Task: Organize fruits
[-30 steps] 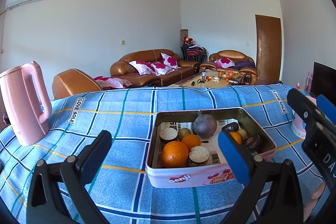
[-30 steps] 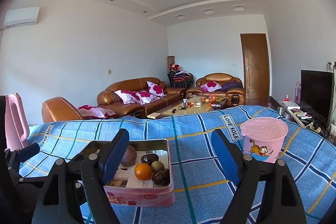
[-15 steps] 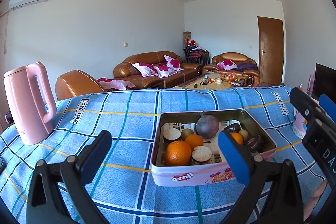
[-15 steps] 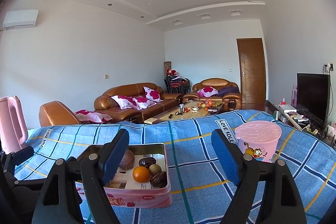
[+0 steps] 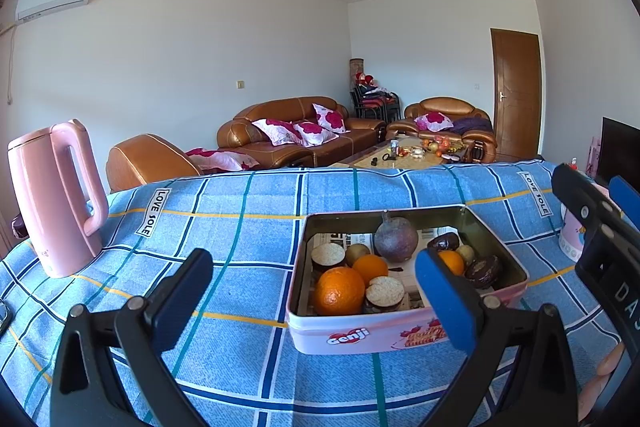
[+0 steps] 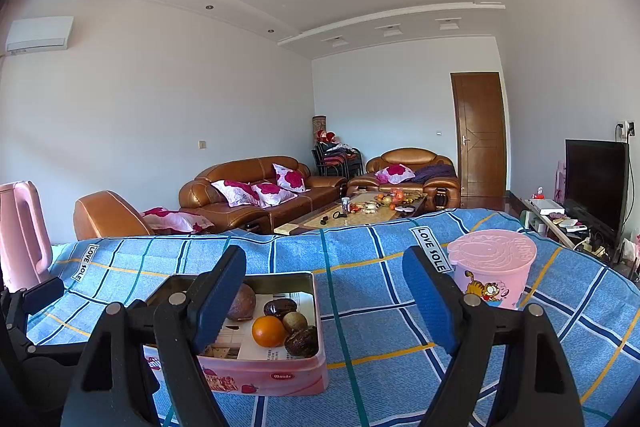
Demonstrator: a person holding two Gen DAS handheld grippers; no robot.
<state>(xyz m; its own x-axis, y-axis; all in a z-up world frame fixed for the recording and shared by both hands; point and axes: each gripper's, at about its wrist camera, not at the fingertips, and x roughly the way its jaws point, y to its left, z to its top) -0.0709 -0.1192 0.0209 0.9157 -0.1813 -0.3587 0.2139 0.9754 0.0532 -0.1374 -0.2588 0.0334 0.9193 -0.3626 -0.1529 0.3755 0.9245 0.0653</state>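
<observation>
A pink tin box (image 5: 362, 335) sits on the blue checked tablecloth and holds several fruits: a large orange (image 5: 338, 291), a smaller orange (image 5: 370, 267), a purple round fruit (image 5: 396, 239), and cut dark halves (image 5: 385, 293). The box also shows in the right wrist view (image 6: 276, 377) with an orange (image 6: 268, 331). My left gripper (image 5: 312, 291) is open and empty, just in front of the box. My right gripper (image 6: 324, 287) is open and empty, above the cloth to the right of the box.
A pink kettle (image 5: 56, 199) stands at the left of the table. A pink lidded bucket (image 6: 491, 267) stands at the right. Sofas, a coffee table and a TV lie beyond the table's far edge.
Both grippers have drawn back and risen slightly; the box sits a little lower and further right in the left view. Both stay open and empty.
</observation>
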